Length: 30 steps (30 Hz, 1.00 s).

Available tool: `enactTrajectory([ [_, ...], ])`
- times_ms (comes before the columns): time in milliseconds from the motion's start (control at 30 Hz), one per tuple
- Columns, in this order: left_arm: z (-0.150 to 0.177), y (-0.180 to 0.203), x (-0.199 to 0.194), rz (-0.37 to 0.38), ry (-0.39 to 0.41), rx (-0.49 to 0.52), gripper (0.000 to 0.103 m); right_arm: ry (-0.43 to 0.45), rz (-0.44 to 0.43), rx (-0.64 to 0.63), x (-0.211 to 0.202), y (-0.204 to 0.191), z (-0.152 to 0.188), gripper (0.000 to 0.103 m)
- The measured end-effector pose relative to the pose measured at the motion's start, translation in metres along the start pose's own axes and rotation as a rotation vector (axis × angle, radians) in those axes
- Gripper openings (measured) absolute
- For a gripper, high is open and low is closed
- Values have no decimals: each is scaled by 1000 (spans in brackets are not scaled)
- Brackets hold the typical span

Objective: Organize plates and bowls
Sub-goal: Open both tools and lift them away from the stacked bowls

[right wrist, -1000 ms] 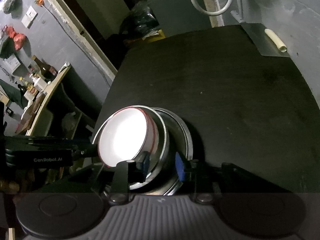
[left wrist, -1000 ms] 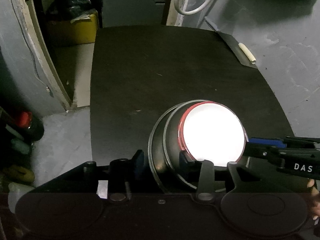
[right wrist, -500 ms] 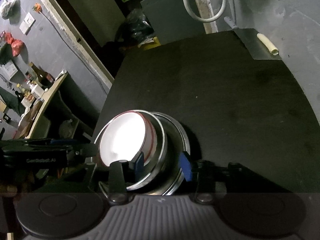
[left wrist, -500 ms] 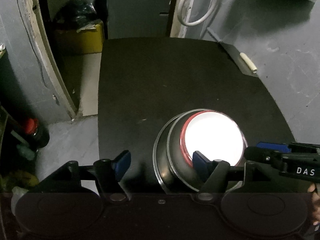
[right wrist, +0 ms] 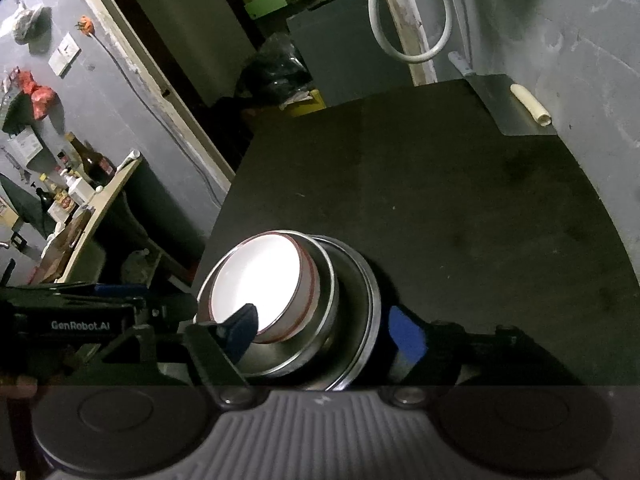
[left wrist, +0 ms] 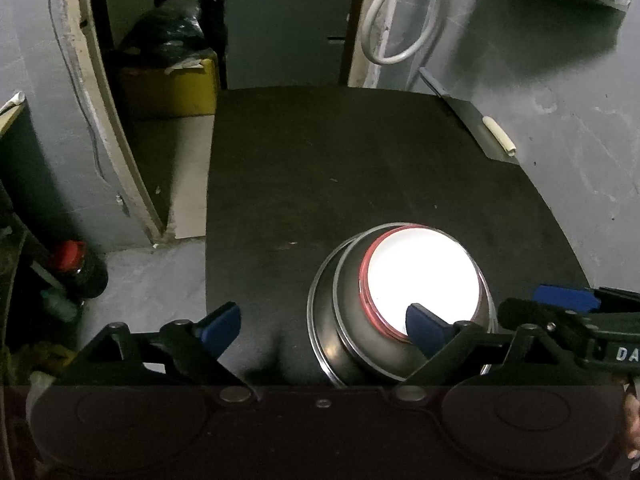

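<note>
stack: white bowl with red rim (left wrist: 422,276) nested in a steel bowl (left wrist: 360,344), which sits in a wider steel plate/pan (left wrist: 318,320). All three near the front edge of the black table (left wrist: 340,168), right of centre in the left wrist view.
same stack, right view: white bowl (right wrist: 256,280), steel bowl (right wrist: 320,320), outer steel plate (right wrist: 370,308), toward the table's (right wrist: 460,220) front-left corner.
left gripper: (left wrist: 326,320) jaws wide apart, holding nothing. Left blue pad (left wrist: 220,322) over bare table; right pad (left wrist: 426,326) overlaps the near rim of the white bowl in the picture. Contact: cannot tell.
right gripper: (right wrist: 326,334) jaws spread, straddling the stack. Left pad (right wrist: 240,328) in front of the white bowl's near rim, right pad (right wrist: 406,334) just outside the outer plate. No clamp visible.
cross-view: right gripper's body enters the left view from the right (left wrist: 568,328); left gripper's body enters the right view from the left (right wrist: 80,320).
table far-right corner: grey metal sheet (left wrist: 476,128) with a small cream tube (left wrist: 498,136) on it.
background: white hose loop (left wrist: 400,20) on the wall, yellow bin (left wrist: 168,88) behind the table, red-capped bottle (left wrist: 76,264) on the floor at left.
</note>
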<state>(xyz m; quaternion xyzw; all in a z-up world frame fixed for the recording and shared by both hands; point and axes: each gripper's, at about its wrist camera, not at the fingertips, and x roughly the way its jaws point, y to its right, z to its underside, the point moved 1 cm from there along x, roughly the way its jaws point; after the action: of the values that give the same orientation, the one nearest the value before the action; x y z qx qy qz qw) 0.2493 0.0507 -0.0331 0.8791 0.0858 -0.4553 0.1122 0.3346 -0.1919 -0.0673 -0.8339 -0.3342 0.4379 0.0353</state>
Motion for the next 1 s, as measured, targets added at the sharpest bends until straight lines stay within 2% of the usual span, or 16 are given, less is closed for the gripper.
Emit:
enactTrajectory([
  [100,2,0,-4,-10,11,-23,100,17,-7,-9,-6,0,1,89],
  [133,4,1,-5,-16,14,-30,102,22,-7,-9,-8,0,1,94],
  [300,9,0,-15,-28,45,-62,102,53,-6,3,-16,2,1,103],
  [700,17,0,-36,-74,134,-118,102,186,2,-40,-31,-3,3,103],
  [1000,25,5,-44,-111,161,-152,102,197,-2,-66,-34,1,5,103],
])
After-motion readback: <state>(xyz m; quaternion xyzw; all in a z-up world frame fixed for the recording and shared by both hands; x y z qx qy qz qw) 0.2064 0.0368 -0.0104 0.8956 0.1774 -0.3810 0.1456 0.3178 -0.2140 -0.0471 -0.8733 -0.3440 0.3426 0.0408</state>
